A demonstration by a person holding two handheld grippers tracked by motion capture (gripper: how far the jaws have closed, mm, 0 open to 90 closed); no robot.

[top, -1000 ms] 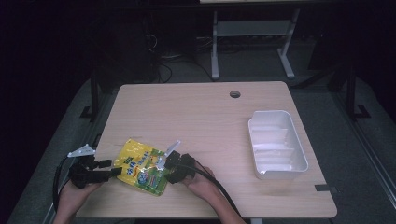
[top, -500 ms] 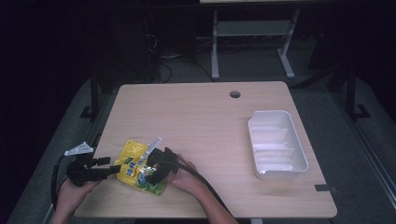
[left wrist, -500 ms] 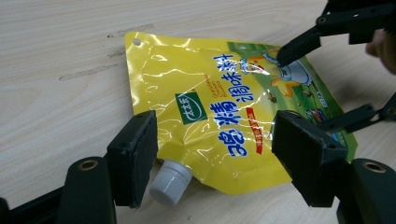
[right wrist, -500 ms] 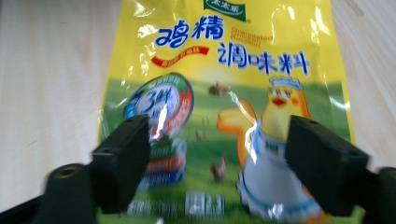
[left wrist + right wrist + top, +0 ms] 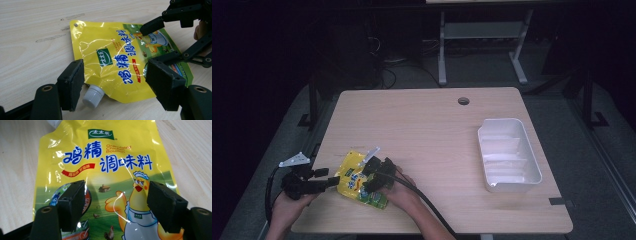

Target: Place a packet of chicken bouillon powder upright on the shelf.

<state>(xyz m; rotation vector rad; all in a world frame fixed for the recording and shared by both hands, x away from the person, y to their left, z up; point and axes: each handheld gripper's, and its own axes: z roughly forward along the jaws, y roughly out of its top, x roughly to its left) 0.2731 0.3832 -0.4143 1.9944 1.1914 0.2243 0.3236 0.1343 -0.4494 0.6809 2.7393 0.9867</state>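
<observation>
A yellow and green stand-up pouch (image 5: 354, 181) of chicken bouillon lies flat near the table's front left corner. In the left gripper view its white screw cap (image 5: 93, 96) points toward me. My left gripper (image 5: 333, 181) is at the pouch's left edge, open, and the cap end of the pouch (image 5: 112, 57) lies between its jaws (image 5: 115, 82). My right gripper (image 5: 369, 177) is over the pouch's right part, also open. In the right gripper view its jaws (image 5: 116, 202) straddle the chicken picture on the pouch (image 5: 105, 157). The right gripper (image 5: 153, 42) also appears in the left gripper view.
A white plastic tray (image 5: 509, 155) stands at the table's right side. The wooden table (image 5: 422, 125) has a cable hole (image 5: 463, 101) at the back. A metal frame (image 5: 482, 35) stands on the floor behind.
My right gripper has moved left across the pouch, from its right end to over its middle. The left gripper has held its place at the cap end.
</observation>
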